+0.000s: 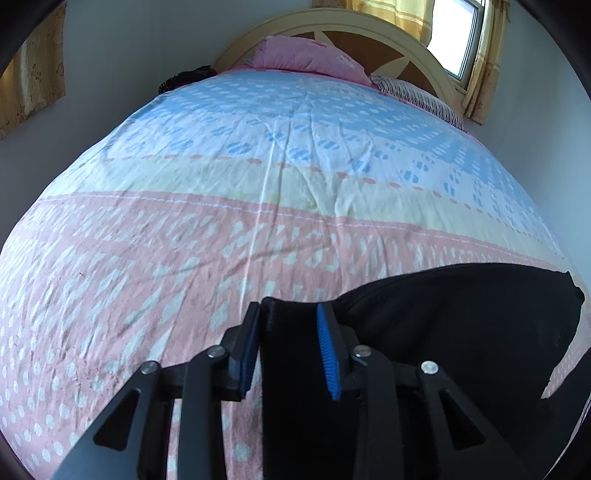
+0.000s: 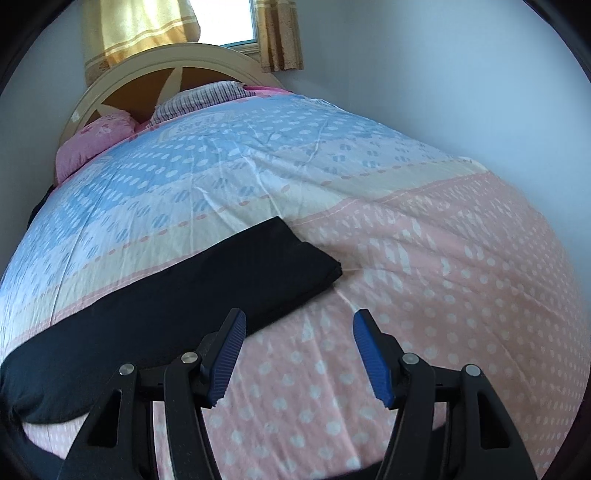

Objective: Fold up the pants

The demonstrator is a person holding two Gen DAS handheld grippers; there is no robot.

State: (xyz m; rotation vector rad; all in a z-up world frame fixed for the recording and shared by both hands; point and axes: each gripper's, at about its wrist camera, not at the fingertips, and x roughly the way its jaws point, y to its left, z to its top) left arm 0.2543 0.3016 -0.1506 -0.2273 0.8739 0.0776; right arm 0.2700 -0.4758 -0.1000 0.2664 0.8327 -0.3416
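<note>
A bed [image 1: 258, 221] fills the room, its sheet [image 2: 443, 258] banded in pink, pale yellow and blue with white dots. At its head stands a cream arched headboard [image 1: 417, 40] — a pink pillow [image 1: 310, 59] and a striped pillow [image 1: 417, 96] lie against it. Behind, daylight comes through a window [image 1: 458, 37] hung with yellow curtains [image 2: 140, 33]; the walls [image 2: 461, 74] are plain pale.

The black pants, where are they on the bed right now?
The black pants lie flat across the pink band of the bedspread near the foot of the bed; in the left wrist view, one end sits between the left gripper fingers.
</note>
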